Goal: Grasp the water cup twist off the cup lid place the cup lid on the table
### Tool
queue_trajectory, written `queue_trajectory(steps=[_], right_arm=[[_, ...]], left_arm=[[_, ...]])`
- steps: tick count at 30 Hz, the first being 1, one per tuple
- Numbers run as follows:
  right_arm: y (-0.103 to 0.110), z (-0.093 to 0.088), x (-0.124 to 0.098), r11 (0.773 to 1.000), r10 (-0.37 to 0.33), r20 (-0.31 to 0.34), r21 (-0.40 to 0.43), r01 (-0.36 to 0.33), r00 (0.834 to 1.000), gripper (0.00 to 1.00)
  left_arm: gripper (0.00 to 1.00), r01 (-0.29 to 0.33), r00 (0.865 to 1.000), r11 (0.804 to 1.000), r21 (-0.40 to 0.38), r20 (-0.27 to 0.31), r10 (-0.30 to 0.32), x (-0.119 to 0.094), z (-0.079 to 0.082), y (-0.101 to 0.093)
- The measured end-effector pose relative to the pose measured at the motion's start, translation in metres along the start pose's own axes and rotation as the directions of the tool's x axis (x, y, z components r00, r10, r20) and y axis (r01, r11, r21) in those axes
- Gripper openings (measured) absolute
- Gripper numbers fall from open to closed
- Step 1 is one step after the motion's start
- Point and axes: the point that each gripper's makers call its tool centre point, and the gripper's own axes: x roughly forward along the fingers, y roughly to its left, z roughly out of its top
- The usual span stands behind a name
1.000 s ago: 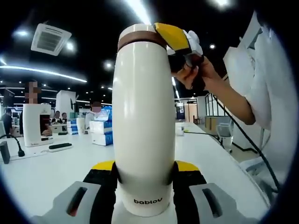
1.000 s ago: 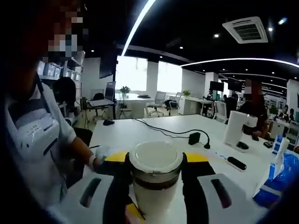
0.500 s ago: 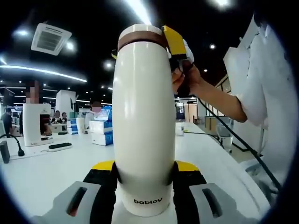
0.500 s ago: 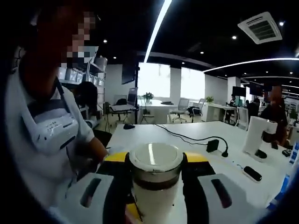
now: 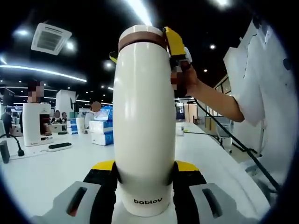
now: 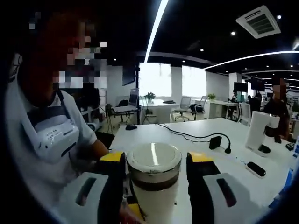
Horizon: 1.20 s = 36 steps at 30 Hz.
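Hand-held gripper (image 5: 145,179); "bablov" water cup (image 5: 145,116)

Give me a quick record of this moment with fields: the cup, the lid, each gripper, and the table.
cup: tall cream-white insulated water cup with a brown band near the top, upright
lid: cream-white round cup lid, on the cup
left gripper: left gripper, jaws clamped on the cup's lower body
right gripper: right gripper, jaws either side of the lid with gaps showing
table: white table, cup held just above or on it; cannot tell which
step: lid not yet off
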Motion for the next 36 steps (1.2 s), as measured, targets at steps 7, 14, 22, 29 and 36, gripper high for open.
queue_trajectory(steps=[7, 14, 22, 29, 36], right_arm=[[-0.006, 0.012, -0.021, 0.978, -0.207, 0.043, 0.037, 0.206, 0.977, 0.78], [0.001, 0.023, -0.045, 0.898, -0.438, 0.105, -0.004, 0.441, 0.893, 0.76], [0.031, 0.033, -0.047, 0.773, -0.617, 0.138, -0.077, 0.630, 0.774, 0.73], [0.051, 0.020, -0.035, 0.686, -0.710, 0.147, -0.079, 0.723, 0.689, 0.72], [0.055, -0.002, -0.040, 0.637, -0.769, 0.136, 0.086, 0.766, 0.625, 0.71]], left_arm=[[0.48, -0.001, 1.000, 1.000, 0.001, 0.000, 0.001, 0.000, 0.000, 0.001], [0.48, -0.003, 1.000, 1.000, 0.003, -0.001, 0.003, 0.001, 0.000, 0.001], [0.48, -0.004, 1.000, 1.000, 0.005, -0.001, 0.004, 0.002, 0.001, -0.001], [0.48, -0.004, 1.000, 1.000, 0.003, -0.002, 0.004, 0.002, 0.001, -0.001], [0.48, -0.004, 1.000, 1.000, 0.001, -0.002, 0.004, 0.002, 0.001, -0.001]])
